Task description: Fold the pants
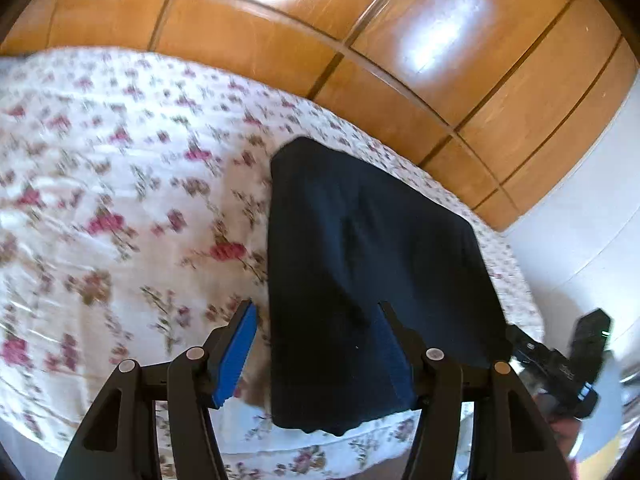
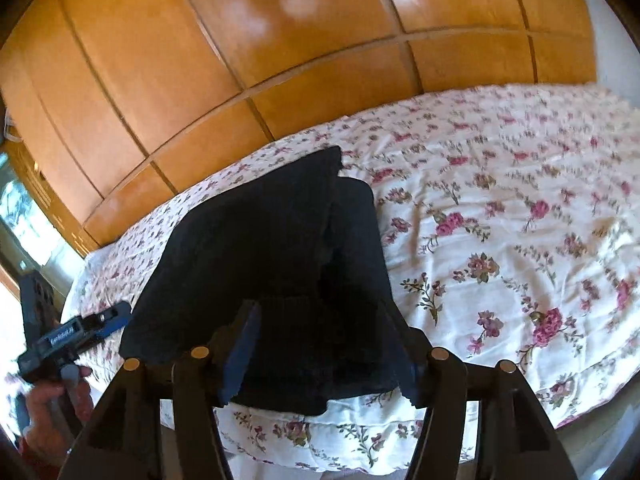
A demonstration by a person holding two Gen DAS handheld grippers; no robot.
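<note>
The pants (image 1: 368, 264) lie folded into a dark navy bundle on the bed (image 1: 120, 200), near the bed's front edge and close to the end where the flowered bedspread (image 2: 500, 220) drops off beside the wooden wardrobe (image 2: 200, 60). The wardrobe's glossy panels run along the far side of the bed in both views. In the right wrist view the bundle shows layers: an upper flap lies over the left part, and a second thickness shows beyond it toward the open stretch of bedspread.

The left claw (image 1: 316, 356) stands wide apart over the near end of the pants. Its left blue pad (image 1: 236, 356) hangs over the bedspread just beside the pants' edge, and the other pad (image 1: 394, 360) is over the dark cloth; neither pad presses on the fabric. This view is blurred.

The right claw (image 2: 324, 356) is also spread, with the near end of the pants showing between its two fingers and the pads not squeezing the cloth. Whether the fingertips touch the fabric cannot be told.

In the right wrist view the left claw appears at the pants' left side, held by a hand (image 2: 52, 408) off the bed's end. In the left wrist view the other claw shows at the pants' right side.
</note>
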